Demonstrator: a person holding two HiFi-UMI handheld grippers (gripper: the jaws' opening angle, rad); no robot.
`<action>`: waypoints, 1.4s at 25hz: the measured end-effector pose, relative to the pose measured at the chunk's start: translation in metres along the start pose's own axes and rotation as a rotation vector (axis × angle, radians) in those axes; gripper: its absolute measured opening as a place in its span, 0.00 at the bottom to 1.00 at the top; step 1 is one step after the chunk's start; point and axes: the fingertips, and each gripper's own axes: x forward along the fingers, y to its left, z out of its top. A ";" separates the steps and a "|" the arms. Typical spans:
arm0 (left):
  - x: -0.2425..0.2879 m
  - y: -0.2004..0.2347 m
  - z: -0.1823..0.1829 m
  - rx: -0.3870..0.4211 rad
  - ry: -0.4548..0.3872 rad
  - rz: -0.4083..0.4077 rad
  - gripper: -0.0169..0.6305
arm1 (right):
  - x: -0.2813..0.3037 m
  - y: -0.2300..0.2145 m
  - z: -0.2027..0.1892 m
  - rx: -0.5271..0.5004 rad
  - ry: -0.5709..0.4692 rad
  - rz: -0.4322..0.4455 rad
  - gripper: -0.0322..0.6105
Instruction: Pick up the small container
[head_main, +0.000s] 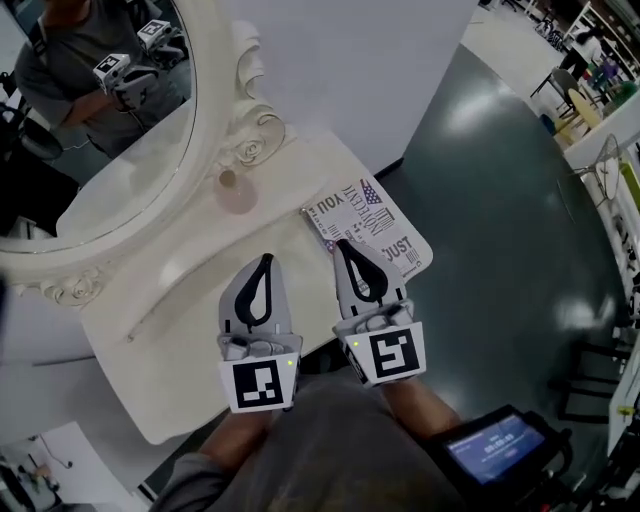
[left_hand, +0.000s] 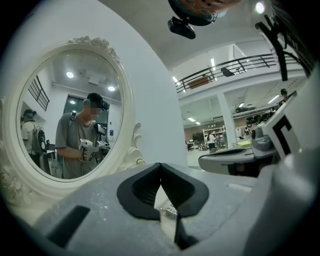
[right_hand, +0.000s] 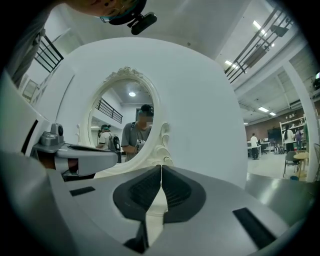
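The left gripper (head_main: 265, 262) and the right gripper (head_main: 343, 246) are held side by side over the white table (head_main: 180, 340). Both are pointed level toward the oval mirror (head_main: 110, 110), which is set in an ornate white frame.

In the left gripper view the dark fingers (left_hand: 142, 187) are seen pressed together at the tips, and nothing is held between them. In the right gripper view the fingers (right_hand: 177, 192) are closed in the same way and are also empty.

The small container (head_main: 237, 191), a pale pink and partly clear thing, is found on the table ahead of the left fingers and a little to their left, just beside the foot of the mirror frame. It is not touched by either gripper.

A printed card (head_main: 385, 230) with black letters is laid on the table, under the right fingers and to their right. A reflection of the person (head_main: 80, 70) with both grippers is seen in the mirror.
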 end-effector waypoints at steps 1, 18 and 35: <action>0.006 0.001 -0.001 -0.001 0.006 0.014 0.05 | 0.007 -0.004 -0.001 0.005 0.009 0.012 0.07; 0.072 0.020 0.015 0.039 0.049 0.284 0.05 | 0.099 -0.044 0.011 0.032 -0.008 0.296 0.07; 0.100 0.088 -0.038 -0.026 0.112 0.385 0.05 | 0.147 -0.025 -0.034 0.031 0.117 0.370 0.07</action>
